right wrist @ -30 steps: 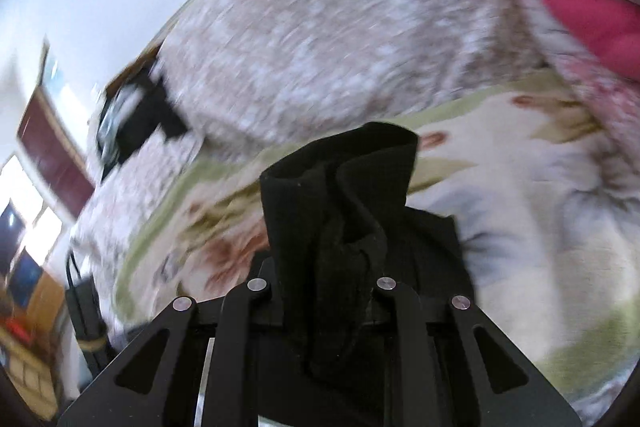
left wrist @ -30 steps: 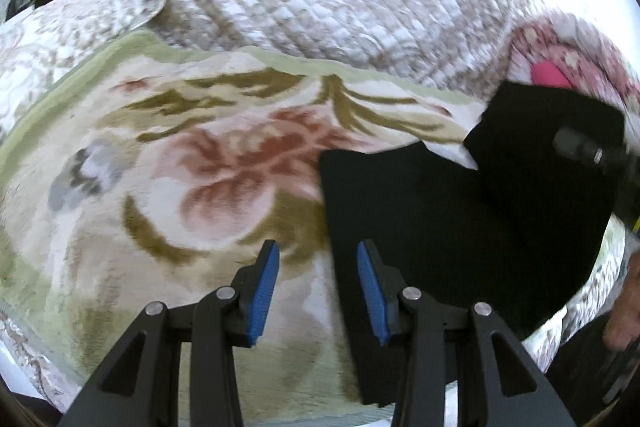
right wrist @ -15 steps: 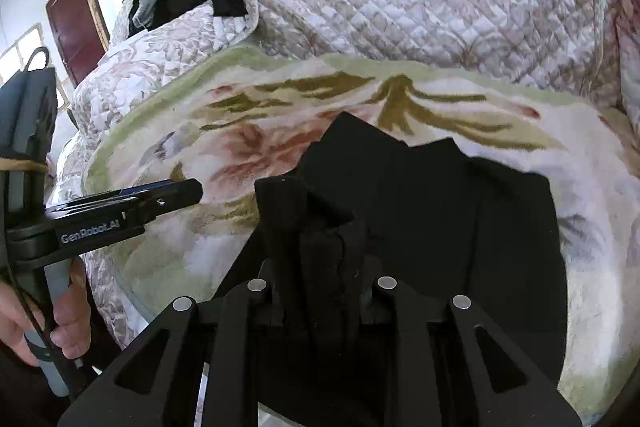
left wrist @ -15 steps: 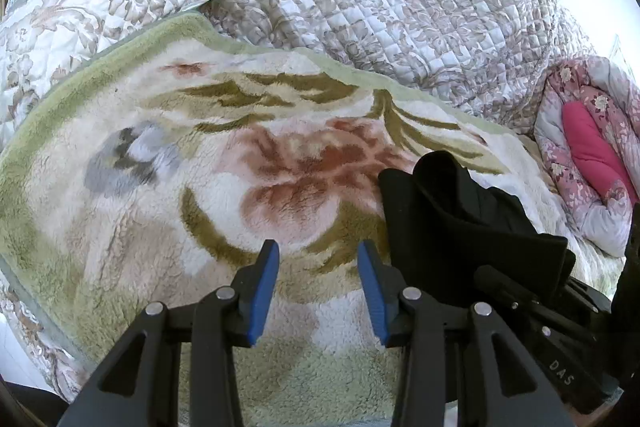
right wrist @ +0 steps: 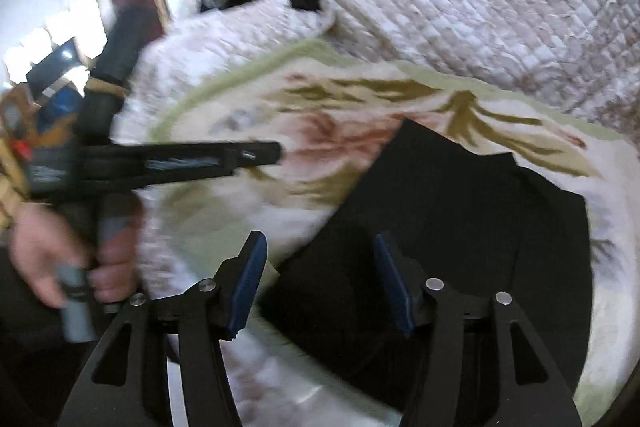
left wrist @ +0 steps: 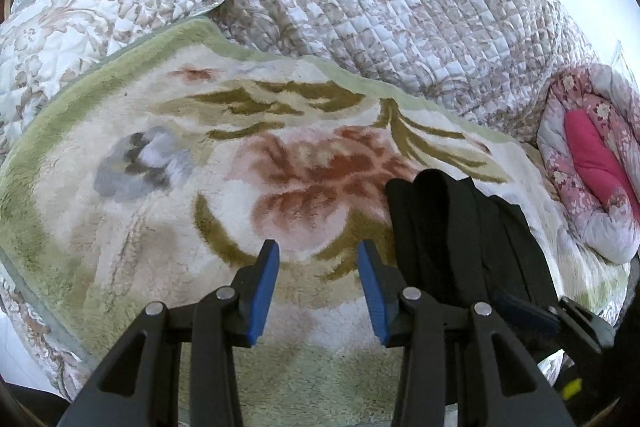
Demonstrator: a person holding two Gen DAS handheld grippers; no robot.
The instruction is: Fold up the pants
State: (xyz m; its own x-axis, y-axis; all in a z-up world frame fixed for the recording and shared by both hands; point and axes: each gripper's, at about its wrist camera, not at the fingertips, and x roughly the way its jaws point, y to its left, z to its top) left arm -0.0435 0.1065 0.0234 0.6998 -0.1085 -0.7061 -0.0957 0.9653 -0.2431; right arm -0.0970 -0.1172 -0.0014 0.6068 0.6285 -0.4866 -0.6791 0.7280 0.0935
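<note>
My bed carries a quilted grey coverlet point(left wrist: 400, 11) across the top of the frame and a floral fleece blanket point(left wrist: 168, 163) below it. The black pants point(right wrist: 460, 227), folded, lie on the blanket at lower right of the right wrist view. My right hand-held gripper point(right wrist: 320, 283) is opening; its pads stand clear of the cloth beneath. My left hand-held gripper point(left wrist: 318, 291) is partly open, holding nothing, just left of the pants. My left hand point(right wrist: 60, 259) shows blurred at left.
</note>
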